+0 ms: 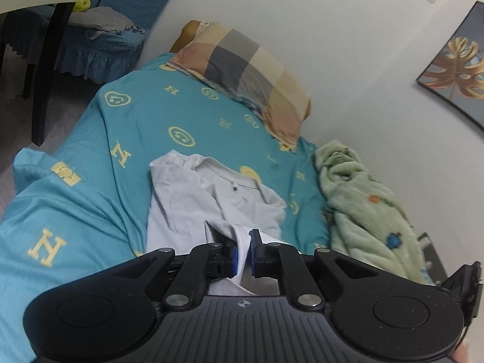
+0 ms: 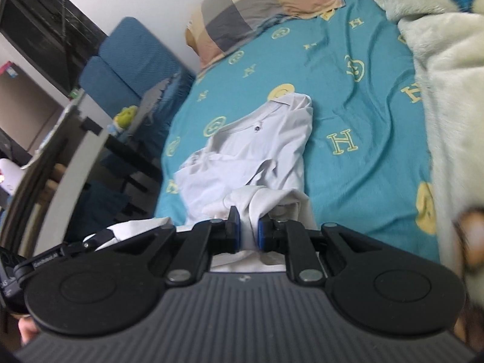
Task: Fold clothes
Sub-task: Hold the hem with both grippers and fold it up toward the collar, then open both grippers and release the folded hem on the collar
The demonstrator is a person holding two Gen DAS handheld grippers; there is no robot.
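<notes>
Both hand-held grippers [image 1: 243,252] [image 2: 248,232] pinch the shirt [image 1: 187,199].

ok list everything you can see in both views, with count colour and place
shirt: 1, white, mid-bed, near end lifted
bed sheet: 1, teal with yellow print, covers bed
pillow: 1, plaid pastel, head of bed
blanket: 1, pale green fleece, along wall side
chair: 1, black frame, beside bed
sofa: 1, blue, beyond bed
picture: 1, gold leaf, on wall
left gripper: 1, black, shut on shirt
right gripper: 1, black, shut on shirt
</notes>
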